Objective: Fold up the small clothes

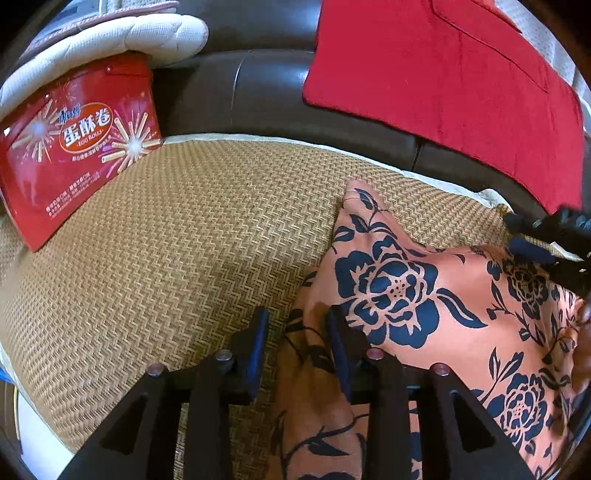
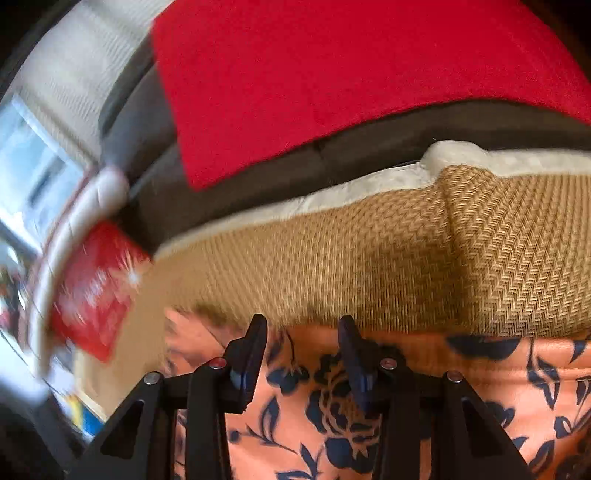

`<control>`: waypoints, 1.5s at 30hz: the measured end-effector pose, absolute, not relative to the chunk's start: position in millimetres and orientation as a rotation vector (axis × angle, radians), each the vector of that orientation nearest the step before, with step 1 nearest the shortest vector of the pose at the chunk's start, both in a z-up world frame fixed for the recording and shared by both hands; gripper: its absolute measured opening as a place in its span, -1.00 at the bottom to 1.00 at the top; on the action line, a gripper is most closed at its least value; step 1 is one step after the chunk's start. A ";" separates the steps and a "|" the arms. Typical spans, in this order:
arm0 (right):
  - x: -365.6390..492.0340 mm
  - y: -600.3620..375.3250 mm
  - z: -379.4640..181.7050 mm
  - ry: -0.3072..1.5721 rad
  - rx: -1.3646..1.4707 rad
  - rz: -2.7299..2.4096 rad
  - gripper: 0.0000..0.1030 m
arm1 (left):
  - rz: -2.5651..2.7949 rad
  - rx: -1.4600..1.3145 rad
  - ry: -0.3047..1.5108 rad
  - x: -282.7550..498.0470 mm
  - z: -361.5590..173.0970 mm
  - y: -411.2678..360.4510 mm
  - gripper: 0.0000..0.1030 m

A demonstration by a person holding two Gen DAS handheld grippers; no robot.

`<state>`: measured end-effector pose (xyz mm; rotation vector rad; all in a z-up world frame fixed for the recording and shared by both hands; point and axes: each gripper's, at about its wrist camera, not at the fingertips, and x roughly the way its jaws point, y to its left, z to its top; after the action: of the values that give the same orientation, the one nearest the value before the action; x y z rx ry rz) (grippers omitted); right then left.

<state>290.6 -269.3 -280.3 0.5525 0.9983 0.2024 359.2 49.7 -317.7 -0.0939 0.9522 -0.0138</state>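
Observation:
An orange garment with a dark blue flower print (image 1: 424,295) lies on a woven tan mat (image 1: 166,240), partly folded, with a corner pointing away. My left gripper (image 1: 297,314) is open and hovers low over the garment's left edge. The right gripper (image 1: 532,236) shows at the right edge of the left wrist view, over the garment's far right side. In the right wrist view the right gripper (image 2: 303,321) is open above the garment's far edge (image 2: 332,424); that view is blurred by motion.
A red egg-roll tin (image 1: 74,147) stands at the mat's far left, under a white quilted cushion (image 1: 129,33). A red cloth (image 1: 443,81) drapes over the dark sofa back (image 1: 258,92). The mat's white-trimmed edge (image 2: 369,184) runs behind the garment.

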 end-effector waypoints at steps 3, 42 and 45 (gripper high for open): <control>266.5 -282.0 -258.4 0.941 0.529 0.241 -0.13 | -0.031 -0.122 0.946 357.4 -313.2 60.9 -0.31; 95.9 -428.4 -231.7 0.862 0.661 -0.010 0.13 | -0.289 0.083 1.031 270.1 -322.4 -93.7 1.00; 92.6 -430.5 -257.5 0.994 0.680 -0.052 0.16 | -0.271 0.114 1.080 264.3 -321.5 -91.5 1.00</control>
<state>92.6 -430.5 -257.5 0.6798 0.9938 -0.0518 264.3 -91.5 -321.5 0.1142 1.0803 -0.2706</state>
